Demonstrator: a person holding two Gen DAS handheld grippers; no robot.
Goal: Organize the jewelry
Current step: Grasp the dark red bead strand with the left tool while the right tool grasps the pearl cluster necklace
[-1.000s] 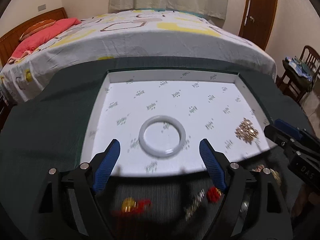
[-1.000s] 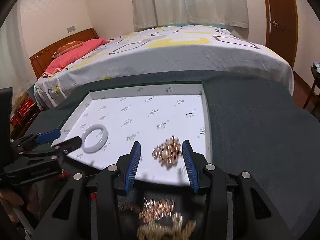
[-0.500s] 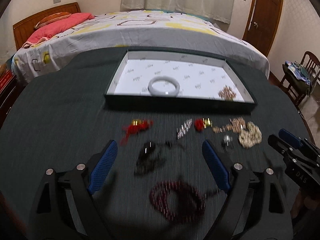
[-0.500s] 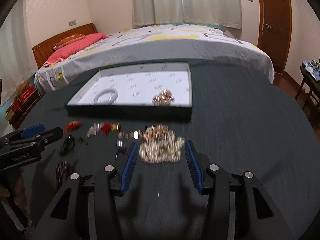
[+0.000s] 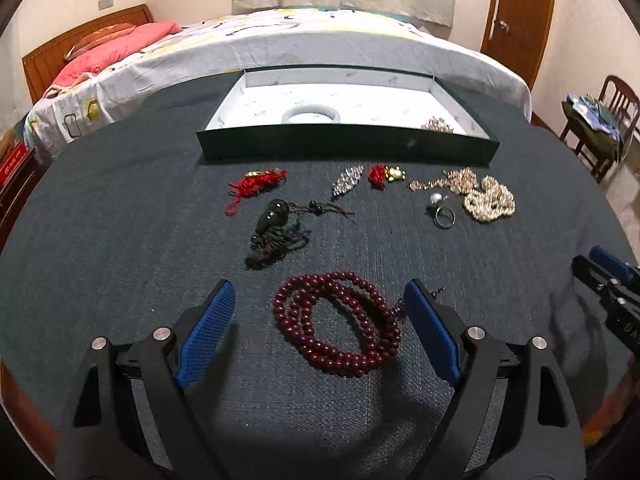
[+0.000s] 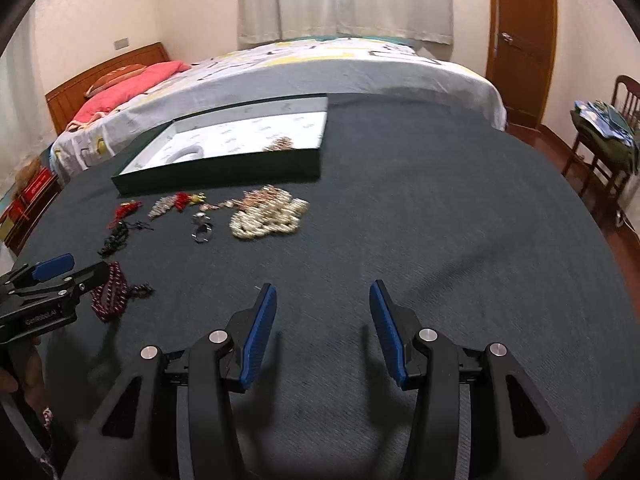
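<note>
Left gripper [image 5: 316,320] spread wide, empty, framing red beads [image 5: 338,324] at lower centre of the desk [image 5: 120,240]; right gripper [image 6: 322,328] open, holding nothing. Tray [image 5: 344,148] at upper centre. Likely next: lowering and closing on the beads

Bare cloth lies wide open ahead of the right gripper [image 6: 322,334] — nothing stands between its spread fingers. The left gripper [image 5: 318,328] brackets the dark red bead coil [image 5: 338,324], so little room remains there. Beyond it the black cord pendant [image 5: 276,232], silver ring [image 5: 442,214] and pearl heap [image 5: 490,204] crowd the strip before the box wall [image 5: 348,148] — only narrow gaps between them.
</note>
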